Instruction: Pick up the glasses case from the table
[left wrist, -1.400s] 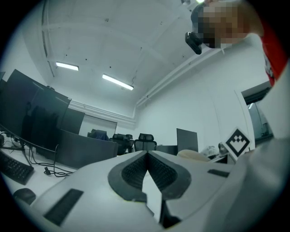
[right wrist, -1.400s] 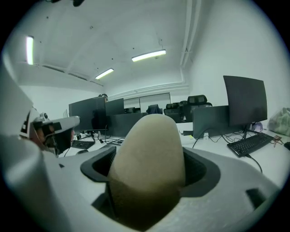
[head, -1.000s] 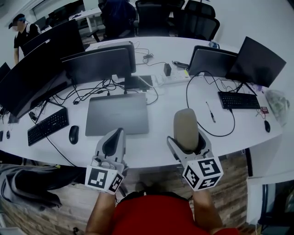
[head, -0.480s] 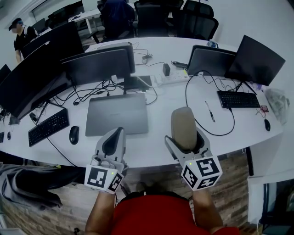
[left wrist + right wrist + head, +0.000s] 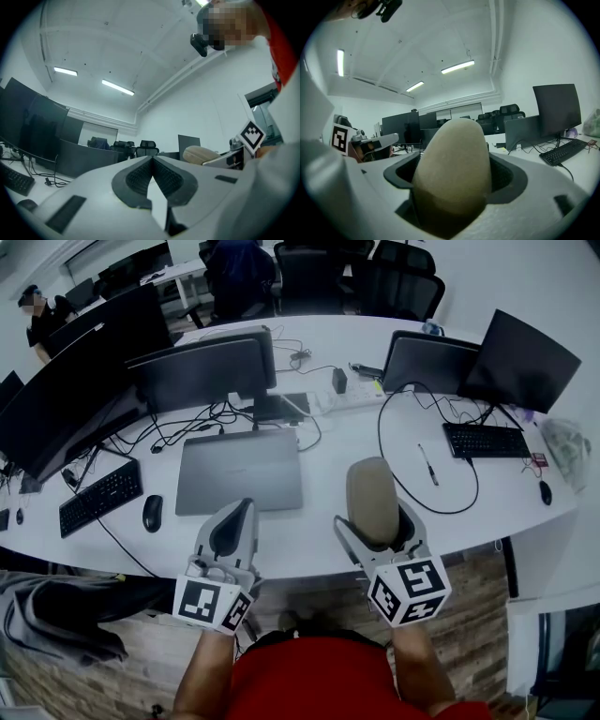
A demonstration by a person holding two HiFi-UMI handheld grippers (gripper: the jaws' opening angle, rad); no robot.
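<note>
Right gripper (image 5: 375,523) clamps the beige oval glasses case (image 5: 371,495) clear of the white table (image 5: 309,551); pickup looks complete. Left gripper (image 5: 234,523) is closed, empty.

Clamped glasses case (image 5: 372,495) and right tongs (image 5: 376,524) drifted slightly left, perhaps nearer body.

The head view looks steeply down from above onto the white table (image 5: 305,545), the left gripper (image 5: 234,521) and the right gripper (image 5: 375,517). Each gripper view sits close behind its own jaws, tilted up toward the ceiling (image 5: 117,47). All three views share the glasses case (image 5: 201,153), and probably the dark monitors (image 5: 555,105) too.
</note>
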